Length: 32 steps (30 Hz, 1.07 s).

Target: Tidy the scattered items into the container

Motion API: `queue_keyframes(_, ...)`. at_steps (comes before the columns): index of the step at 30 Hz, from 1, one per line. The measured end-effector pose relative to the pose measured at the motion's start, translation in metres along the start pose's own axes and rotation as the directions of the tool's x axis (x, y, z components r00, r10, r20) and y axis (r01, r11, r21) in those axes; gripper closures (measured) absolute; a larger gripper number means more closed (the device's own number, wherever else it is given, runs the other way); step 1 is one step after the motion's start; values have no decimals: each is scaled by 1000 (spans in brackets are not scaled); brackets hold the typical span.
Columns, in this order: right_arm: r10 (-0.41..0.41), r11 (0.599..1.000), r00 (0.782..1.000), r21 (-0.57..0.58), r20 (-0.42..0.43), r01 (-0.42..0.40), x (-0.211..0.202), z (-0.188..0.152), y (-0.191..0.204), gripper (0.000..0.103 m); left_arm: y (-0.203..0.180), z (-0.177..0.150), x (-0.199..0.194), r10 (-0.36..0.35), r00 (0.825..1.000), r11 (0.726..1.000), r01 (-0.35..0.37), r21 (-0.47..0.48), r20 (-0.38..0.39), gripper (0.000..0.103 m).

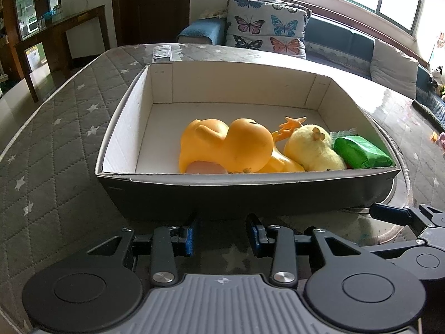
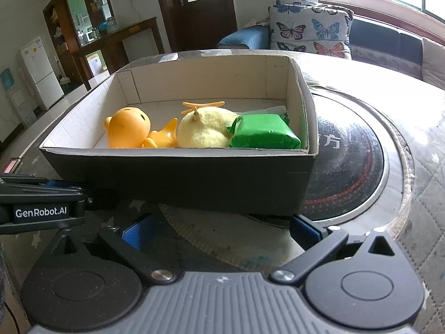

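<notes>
At the bottom of the left wrist view, the left tool (image 1: 222, 232) hovers with its blue-padded fingers (image 1: 190, 236) partly spread and nothing between them, just short of the dark outer wall of the box (image 1: 242, 192). At the bottom of the right wrist view, the right tool (image 2: 219, 231) stands spread wide and empty, also close to the near wall of the box (image 2: 178, 178); the left tool's body shows at the left edge of that frame. Under both lies the quilted, star-patterned surface (image 1: 55, 150), with a round dark plate (image 2: 350, 167) set into it at centre right of the right view, the box resting partly over it.

Inside the box, along the near wall, lie an orange rubber duck (image 1: 225, 146) on its side, a yellow plush chick (image 1: 311, 149) touching it, and a green wrapped packet (image 1: 358, 151) in the right corner against the chick.

Further back, butterfly cushions (image 1: 267, 30) sit on a sofa under the window at upper right.
</notes>
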State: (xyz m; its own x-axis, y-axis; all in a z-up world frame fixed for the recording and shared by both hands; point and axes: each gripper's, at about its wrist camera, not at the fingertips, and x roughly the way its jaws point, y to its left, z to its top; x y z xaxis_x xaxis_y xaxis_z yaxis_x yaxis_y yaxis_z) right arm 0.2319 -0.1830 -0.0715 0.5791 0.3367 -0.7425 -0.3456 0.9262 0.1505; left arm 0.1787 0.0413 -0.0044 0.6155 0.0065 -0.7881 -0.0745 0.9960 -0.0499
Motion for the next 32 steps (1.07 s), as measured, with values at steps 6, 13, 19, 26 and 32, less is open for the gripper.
queue_keyframes(6, -2, 1000, 1000, 1, -1, 2, 0, 0, 0, 0, -1, -1, 0, -1, 1000, 1000, 1, 2, 1, 64)
queue_keyframes(13, -1, 1000, 1000, 1, 1, 1, 3, 0, -1, 0, -1, -1, -2, 1, 1000, 1000, -1, 0, 2, 64)
queue_keyframes(19, -1, 1000, 1000, 2, -2, 1, 3, -1, -1, 0, -2, -1, -2, 0, 1000, 1000, 0, -2, 2, 65)
queue_keyframes(26, -5, 1000, 1000, 4, -4, 5, 2, -2, -2, 0, 0, -1, -3, -6, 1000, 1000, 6, -14, 13, 67)
queue_keyframes(32, -7, 1000, 1000, 6, -6, 7, 2, -3, -3, 0, 0, -2, -4, -7, 1000, 1000, 7, -19, 23, 70)
